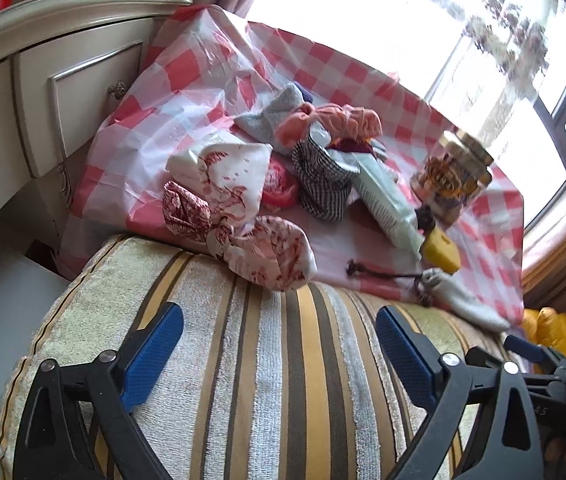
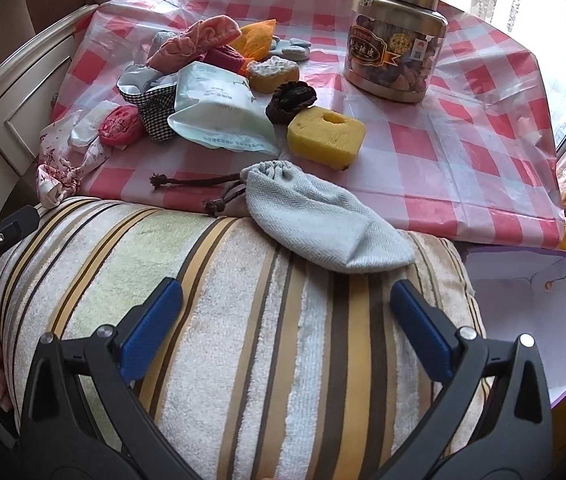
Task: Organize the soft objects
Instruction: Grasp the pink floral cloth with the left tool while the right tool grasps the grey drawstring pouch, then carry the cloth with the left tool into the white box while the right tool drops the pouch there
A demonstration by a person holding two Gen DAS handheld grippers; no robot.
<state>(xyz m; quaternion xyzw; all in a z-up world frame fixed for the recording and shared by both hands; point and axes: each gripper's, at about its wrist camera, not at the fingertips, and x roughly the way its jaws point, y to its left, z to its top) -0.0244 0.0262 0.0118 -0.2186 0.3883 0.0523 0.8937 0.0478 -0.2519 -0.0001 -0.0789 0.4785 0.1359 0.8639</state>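
Note:
A striped cushion (image 1: 251,352) (image 2: 243,312) lies in front of a table with a red checked cloth (image 1: 363,80) (image 2: 463,128). My left gripper (image 1: 279,336) is open above the cushion. My right gripper (image 2: 287,308) is open above it too. A red-patterned white cloth bag (image 1: 243,232) (image 2: 63,168) hangs over the table's near edge onto the cushion. A grey drawstring pouch (image 2: 323,220) (image 1: 459,300) lies half on the cushion. A yellow sponge (image 2: 325,136) (image 1: 441,250), a pale green packet (image 2: 219,116) (image 1: 387,204) and a pile of small fabric pieces (image 1: 323,136) (image 2: 187,56) sit on the cloth.
A clear jar with a gold lid (image 2: 395,40) (image 1: 451,172) stands at the back right. A cream dresser (image 1: 43,80) is on the left. An open purple box with a white inside (image 2: 523,312) sits right of the cushion. A bright window (image 1: 403,20) is behind.

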